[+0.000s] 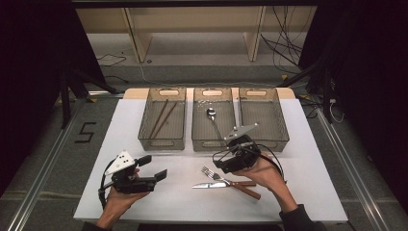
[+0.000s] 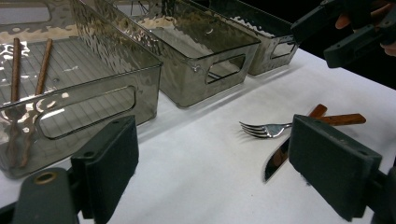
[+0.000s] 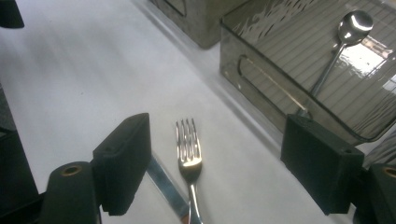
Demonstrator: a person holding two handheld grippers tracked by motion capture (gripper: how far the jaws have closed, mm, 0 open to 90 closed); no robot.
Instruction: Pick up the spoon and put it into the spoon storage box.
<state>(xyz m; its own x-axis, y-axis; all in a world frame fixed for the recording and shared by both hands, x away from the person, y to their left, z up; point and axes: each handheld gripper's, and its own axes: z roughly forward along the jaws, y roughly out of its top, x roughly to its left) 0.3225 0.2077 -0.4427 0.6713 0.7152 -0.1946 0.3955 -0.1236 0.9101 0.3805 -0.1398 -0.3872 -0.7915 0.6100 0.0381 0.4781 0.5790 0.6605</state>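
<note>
We found the sorting of cutlery into three smoky translucent plastic bins partly done. The left bin [image 1: 162, 118] already held a pair of brown wooden chopsticks [image 1: 160, 118], and the middle bin [image 1: 213, 120] held a shiny metal spoon [image 1: 212, 117]; the right bin [image 1: 263, 118] looked bare as far as we could see.

Two pieces were left on the white table [image 1: 144, 115], near the person's edge and right of centre: a steel fork with a brown wooden handle [image 1: 226, 179] and a steel knife with a wooden handle [image 1: 214, 185], the two crossing each other and touching.

Our right gripper [image 1: 231, 161] hovered just over the fork; in the right gripper view the fork's tines [image 3: 187, 140] lay between the two black jaws, which stood wide apart and gripped nothing. Our left gripper [image 1: 156, 175] waited well to the left over bare table, jaws likewise spread wide and holding nothing.

We judged the fork to be the piece in hand, not yet grasped, with the knife to follow. Which bin each belonged in we could not tell, though the bare right bin seemed likely for one of them.
</note>
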